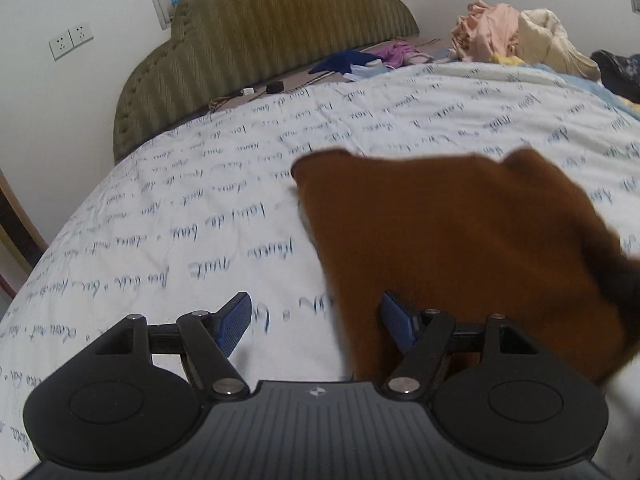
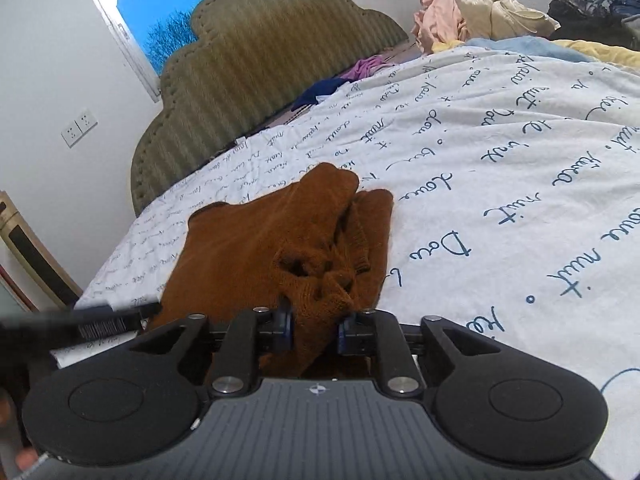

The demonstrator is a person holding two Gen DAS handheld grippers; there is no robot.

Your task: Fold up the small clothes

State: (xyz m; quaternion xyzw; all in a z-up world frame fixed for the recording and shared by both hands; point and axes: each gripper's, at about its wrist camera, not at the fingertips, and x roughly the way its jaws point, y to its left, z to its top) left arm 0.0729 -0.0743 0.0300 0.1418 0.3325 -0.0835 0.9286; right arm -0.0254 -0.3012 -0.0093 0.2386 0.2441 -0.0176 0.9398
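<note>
A: What is being folded, and where does it lie?

B: One small rust-brown knitted garment (image 2: 280,240), lying on the bed's white quilt printed with blue handwriting (image 2: 500,168), on the near side of the green padded headboard (image 2: 256,68). It is bunched, with a ribbed cuff or hem crumpled on top.

A: How would it handle?

B: By its look, soft, light and floppy. It should drape and slump rather than hold a crease, and the loose knit may stretch or snag. A ribbed edge or a corner looks like the best place to take hold.

A: What are the tools doing?

B: The right hand-held gripper (image 2: 314,326) has its jaws drawn close, pinching a wad of the knit nearest the camera. The left hand-held gripper (image 1: 316,320) is spread wide, nothing pinched. One blue pad is over bare quilt; the other sits against the garment's edge.

A: And the counts?

B: One brown garment, two grippers, one heap of pink and cream laundry (image 1: 516,32) far beside the headboard, plus a few loose dark blue and purple clothes at its foot
</note>
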